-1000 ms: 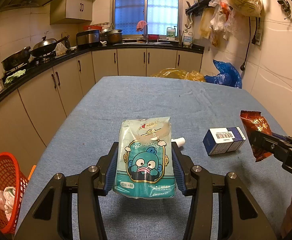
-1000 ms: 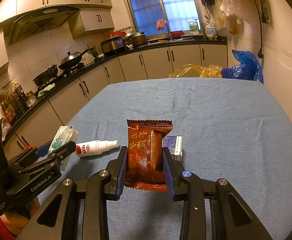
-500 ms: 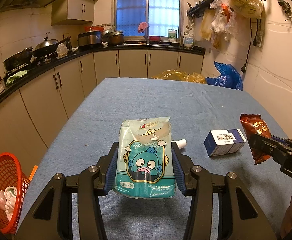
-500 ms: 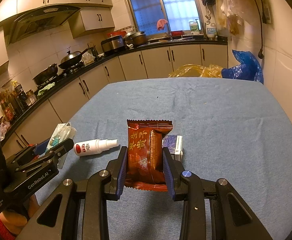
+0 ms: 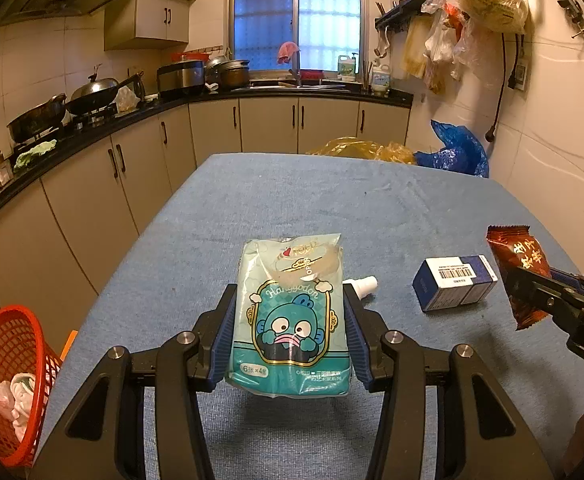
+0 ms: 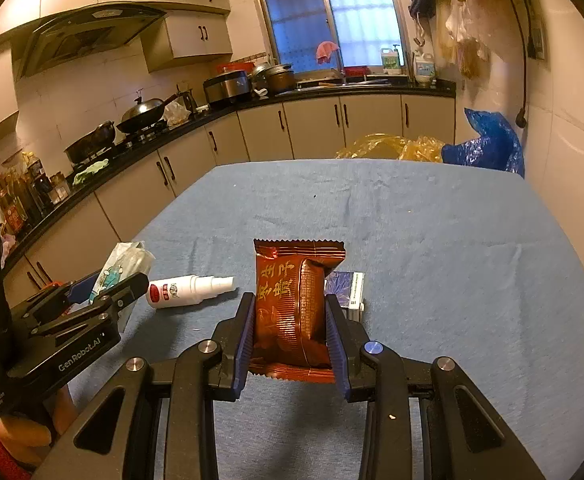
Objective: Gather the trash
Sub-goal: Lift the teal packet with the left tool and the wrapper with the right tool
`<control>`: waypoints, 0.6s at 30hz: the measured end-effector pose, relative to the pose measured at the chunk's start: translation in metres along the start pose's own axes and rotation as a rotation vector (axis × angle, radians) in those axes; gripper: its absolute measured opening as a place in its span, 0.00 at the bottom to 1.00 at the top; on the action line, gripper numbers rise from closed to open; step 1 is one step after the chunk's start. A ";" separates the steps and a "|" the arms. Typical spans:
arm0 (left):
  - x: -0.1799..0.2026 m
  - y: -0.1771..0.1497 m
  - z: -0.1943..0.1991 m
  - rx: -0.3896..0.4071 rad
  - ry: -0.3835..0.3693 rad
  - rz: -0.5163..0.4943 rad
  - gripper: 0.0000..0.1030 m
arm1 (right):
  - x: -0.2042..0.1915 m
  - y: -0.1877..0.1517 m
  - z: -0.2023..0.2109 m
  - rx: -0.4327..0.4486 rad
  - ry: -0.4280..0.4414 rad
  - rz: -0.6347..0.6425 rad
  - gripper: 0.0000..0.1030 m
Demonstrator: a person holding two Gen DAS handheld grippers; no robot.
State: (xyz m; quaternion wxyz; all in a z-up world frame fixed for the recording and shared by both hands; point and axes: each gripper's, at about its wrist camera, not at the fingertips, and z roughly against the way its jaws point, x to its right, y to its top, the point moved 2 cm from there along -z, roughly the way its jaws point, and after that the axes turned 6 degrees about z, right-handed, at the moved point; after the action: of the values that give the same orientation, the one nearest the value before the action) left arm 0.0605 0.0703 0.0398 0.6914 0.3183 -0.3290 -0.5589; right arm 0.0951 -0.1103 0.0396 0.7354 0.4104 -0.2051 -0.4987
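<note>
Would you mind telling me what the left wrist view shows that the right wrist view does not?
Only the left wrist view shows the red basket beside the table and the tissue pack's printed front. Only the right wrist view shows the whole spray bottle. Both show the blue-and-white box, the brown snack packet in the right gripper, and the left gripper shut on the tissue pack.
</note>
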 end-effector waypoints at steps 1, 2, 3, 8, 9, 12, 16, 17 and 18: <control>0.000 0.000 0.000 0.002 0.001 0.000 0.47 | 0.000 0.000 0.000 0.003 -0.004 0.002 0.35; -0.001 0.001 0.000 0.005 0.001 -0.001 0.47 | -0.001 0.000 0.001 0.007 -0.007 0.005 0.35; -0.001 0.001 0.000 0.004 -0.001 -0.001 0.47 | -0.001 0.000 0.002 0.011 -0.008 0.008 0.35; -0.002 0.001 0.000 0.003 -0.007 -0.001 0.47 | -0.002 -0.001 0.004 0.023 -0.020 0.009 0.35; 0.001 0.001 0.001 0.004 -0.006 -0.001 0.47 | -0.003 -0.001 0.004 0.023 -0.021 0.010 0.35; 0.001 0.001 0.001 0.003 -0.008 -0.002 0.47 | -0.002 -0.002 0.004 0.017 -0.012 0.003 0.35; 0.003 0.001 0.001 0.003 -0.009 -0.003 0.47 | -0.001 -0.001 0.004 0.019 -0.013 0.000 0.34; 0.003 0.001 0.002 0.003 -0.008 -0.004 0.47 | 0.000 -0.001 0.005 0.024 -0.013 -0.003 0.34; 0.004 0.001 0.002 0.004 -0.006 -0.005 0.47 | 0.000 0.000 0.005 0.027 -0.011 -0.006 0.34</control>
State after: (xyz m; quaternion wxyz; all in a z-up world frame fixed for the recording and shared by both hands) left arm 0.0605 0.0662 0.0420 0.6885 0.3188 -0.3313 -0.5609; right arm 0.0914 -0.1127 0.0424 0.7273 0.4180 -0.2146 -0.5002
